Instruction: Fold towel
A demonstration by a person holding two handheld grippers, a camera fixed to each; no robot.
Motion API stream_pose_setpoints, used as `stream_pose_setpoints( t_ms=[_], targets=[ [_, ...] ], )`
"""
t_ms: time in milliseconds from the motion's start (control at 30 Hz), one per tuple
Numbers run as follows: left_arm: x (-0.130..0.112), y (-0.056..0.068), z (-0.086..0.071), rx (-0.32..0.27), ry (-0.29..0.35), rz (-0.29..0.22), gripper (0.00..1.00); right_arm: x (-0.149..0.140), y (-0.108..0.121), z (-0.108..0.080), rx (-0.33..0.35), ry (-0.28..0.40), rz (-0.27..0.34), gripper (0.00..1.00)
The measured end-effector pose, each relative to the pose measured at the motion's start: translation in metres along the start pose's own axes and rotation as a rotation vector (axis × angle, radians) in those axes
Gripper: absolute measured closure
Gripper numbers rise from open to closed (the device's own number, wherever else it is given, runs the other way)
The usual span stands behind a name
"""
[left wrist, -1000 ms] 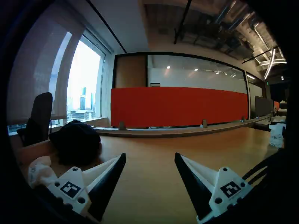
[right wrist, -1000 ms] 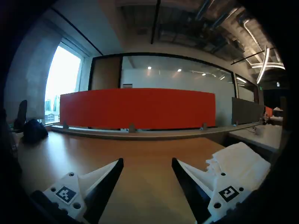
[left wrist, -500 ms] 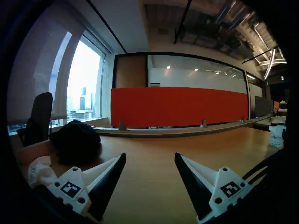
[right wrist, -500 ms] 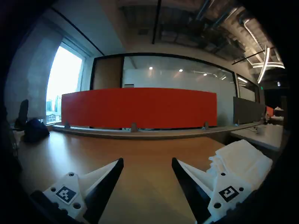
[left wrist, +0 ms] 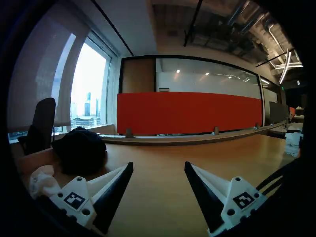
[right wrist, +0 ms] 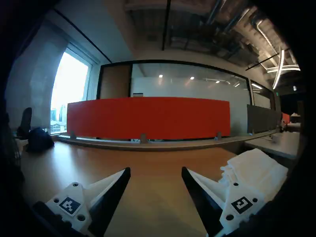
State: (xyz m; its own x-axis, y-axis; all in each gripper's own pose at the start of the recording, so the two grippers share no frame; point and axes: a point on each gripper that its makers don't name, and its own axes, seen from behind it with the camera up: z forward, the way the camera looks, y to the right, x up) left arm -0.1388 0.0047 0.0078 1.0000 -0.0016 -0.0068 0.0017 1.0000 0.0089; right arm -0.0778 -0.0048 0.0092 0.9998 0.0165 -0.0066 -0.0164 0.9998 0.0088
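A stack of folded white towels (right wrist: 256, 172) lies on the wooden table (right wrist: 158, 173) just right of my right gripper (right wrist: 156, 173), whose fingers stand open with nothing between them. In the left gripper view the same white stack (left wrist: 292, 143) sits far off at the right edge of the table (left wrist: 166, 170). A crumpled white cloth (left wrist: 41, 182) lies at the lower left, partly hidden behind my left finger. My left gripper (left wrist: 158, 168) is open and holds nothing, low over the table.
A black bag (left wrist: 79, 149) rests on the table ahead-left of the left gripper, seen far left as a dark bag (right wrist: 37, 139) in the right gripper view. A dark chair (left wrist: 39, 126) stands by the window. A red divider panel (left wrist: 189, 112) bounds the table's far edge.
The right gripper view has tilted slightly, so the red panel sits a little lower in the picture. The left gripper has barely moved. Both grippers stay open.
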Motion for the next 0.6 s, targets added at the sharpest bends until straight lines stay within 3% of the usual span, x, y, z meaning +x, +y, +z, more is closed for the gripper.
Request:
stream_pose_setpoints(
  t_ms=[600],
  targets=[
    [0.0004,0.0001,-0.0003,0.0,0.0,0.0,0.03,0.0008,-0.0004,-0.0013,0.003,0.0,0.002,0.0]
  ],
)
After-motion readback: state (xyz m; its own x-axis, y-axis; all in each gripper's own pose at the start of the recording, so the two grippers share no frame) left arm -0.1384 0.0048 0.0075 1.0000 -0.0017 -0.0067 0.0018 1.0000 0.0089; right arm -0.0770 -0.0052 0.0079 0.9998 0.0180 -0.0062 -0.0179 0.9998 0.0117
